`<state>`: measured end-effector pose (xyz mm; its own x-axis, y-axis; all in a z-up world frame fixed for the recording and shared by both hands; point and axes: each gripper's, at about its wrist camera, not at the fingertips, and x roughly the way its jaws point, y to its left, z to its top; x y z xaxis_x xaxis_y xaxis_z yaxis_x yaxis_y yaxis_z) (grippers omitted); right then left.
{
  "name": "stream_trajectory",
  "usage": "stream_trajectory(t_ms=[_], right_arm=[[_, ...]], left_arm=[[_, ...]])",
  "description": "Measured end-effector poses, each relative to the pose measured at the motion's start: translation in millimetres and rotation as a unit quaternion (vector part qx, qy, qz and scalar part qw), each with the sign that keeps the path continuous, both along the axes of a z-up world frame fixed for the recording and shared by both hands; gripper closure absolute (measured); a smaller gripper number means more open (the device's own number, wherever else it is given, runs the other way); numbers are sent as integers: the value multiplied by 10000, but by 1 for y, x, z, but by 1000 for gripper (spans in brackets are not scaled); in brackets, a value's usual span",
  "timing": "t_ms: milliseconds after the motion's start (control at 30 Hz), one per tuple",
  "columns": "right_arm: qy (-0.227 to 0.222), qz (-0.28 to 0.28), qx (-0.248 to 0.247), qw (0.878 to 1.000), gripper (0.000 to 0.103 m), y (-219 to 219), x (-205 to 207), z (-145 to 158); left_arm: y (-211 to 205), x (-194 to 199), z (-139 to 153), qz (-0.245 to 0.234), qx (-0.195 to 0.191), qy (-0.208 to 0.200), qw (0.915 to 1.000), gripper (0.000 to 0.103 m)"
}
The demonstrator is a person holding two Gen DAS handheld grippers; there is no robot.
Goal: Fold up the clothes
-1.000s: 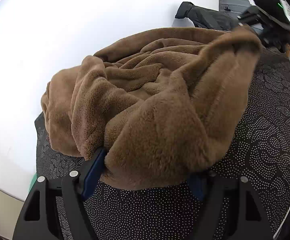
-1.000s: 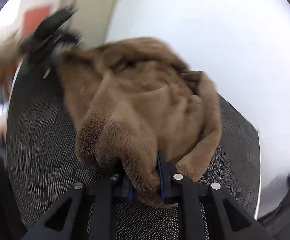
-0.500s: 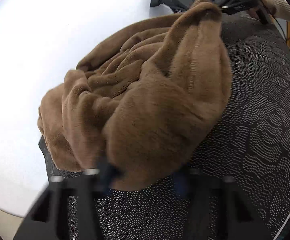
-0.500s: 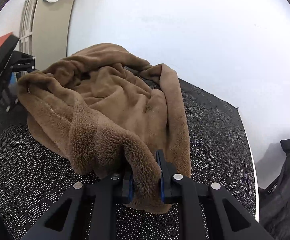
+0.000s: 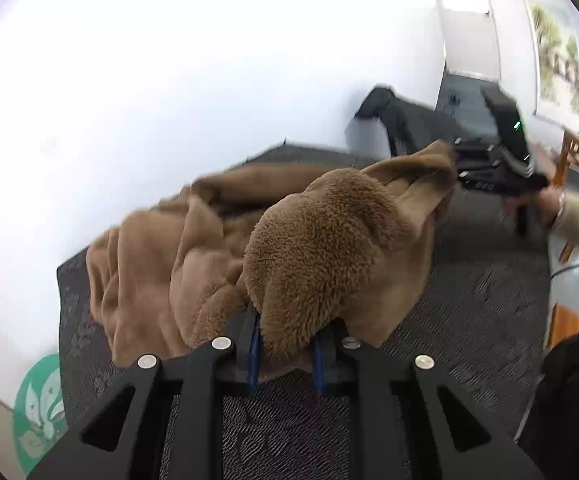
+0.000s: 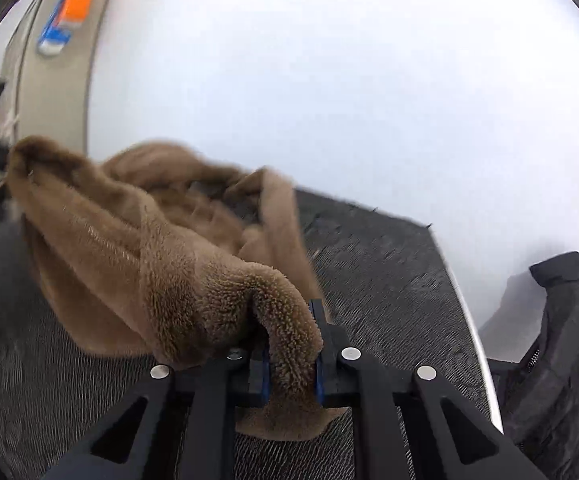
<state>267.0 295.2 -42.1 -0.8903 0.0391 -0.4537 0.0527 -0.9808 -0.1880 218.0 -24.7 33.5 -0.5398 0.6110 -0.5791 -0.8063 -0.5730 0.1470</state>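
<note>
Your left gripper (image 5: 285, 354): jaws closing, brown fleece garment (image 5: 309, 248) bunched between the pads. Your right gripper (image 6: 291, 360): nearly closed, pinching another fold of the fleece. Garment drapes from both grips onto the dark patterned mat (image 5: 469, 320); black jacket (image 6: 561, 344) at 3 o'clock.

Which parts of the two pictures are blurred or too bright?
Left wrist view: the white table is overexposed, the right gripper smeared. Right wrist view: the brown fleece garment blurs at its far edge, the table is washed out.
</note>
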Motion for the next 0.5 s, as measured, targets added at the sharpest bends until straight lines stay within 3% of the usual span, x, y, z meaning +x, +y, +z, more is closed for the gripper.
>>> stream_trajectory(t_ms=[100, 233, 333, 500], right_arm=[[606, -270, -91, 9978, 90, 8, 11, 27], [1453, -620, -218, 9872, 90, 23, 42, 71], [1642, -805, -74, 9831, 90, 27, 58, 83], [1216, -913, -390, 9876, 90, 41, 54, 62]], left_arm=[[1, 13, 14, -186, 197, 22, 9996, 80], [10, 49, 15, -763, -4, 34, 9971, 80], [20, 76, 7, -1182, -163, -55, 9928, 80], [43, 84, -26, -1203, -831, 117, 9892, 80]])
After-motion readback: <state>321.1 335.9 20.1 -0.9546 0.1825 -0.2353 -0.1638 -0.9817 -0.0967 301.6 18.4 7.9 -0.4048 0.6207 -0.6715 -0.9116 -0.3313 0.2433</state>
